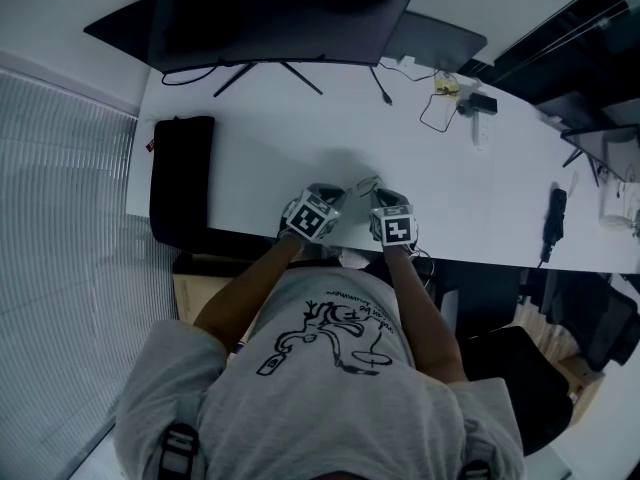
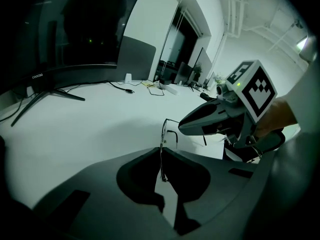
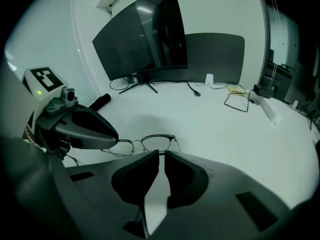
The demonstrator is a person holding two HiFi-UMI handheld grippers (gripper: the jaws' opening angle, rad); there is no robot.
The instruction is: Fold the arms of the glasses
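1. Head view: a person in a grey printed T-shirt [image 1: 330,368] stands at the near edge of a white table [image 1: 300,133], holding both grippers just over that edge.
2. The glasses [image 1: 362,183] lie on the table between the two gripper tips, close to the near edge. They have a thin metal frame.
3. Left gripper [image 1: 325,196]: the left gripper view shows its jaws [image 2: 161,151] closed on a thin wire of the glasses [image 2: 163,134]. The wire runs up out of the jaw tips to the frame, which is seen edge-on from here.
4. Right gripper [image 1: 385,200]: the right gripper view shows its jaws [image 3: 161,154] drawn almost together, with only a narrow slit between them. The tips sit at the lower rim of the glasses [image 3: 150,143], which face this camera with both lenses visible. Whether the tips actually pinch the rim cannot be determined.
5. Relative position: the two grippers point towards each other from either side of the frame. The left gripper's nose [image 3: 112,134] covers one end of the frame in the right gripper view. The right gripper's nose [image 2: 185,126] is just beside the frame in the left gripper view.
6. Surroundings: a wide curved monitor [image 1: 270,13] stands at the far side of the table. A black pad [image 1: 182,178] lies at the left end of the table, well apart from the glasses. A looped cable [image 1: 435,113] lies far right.
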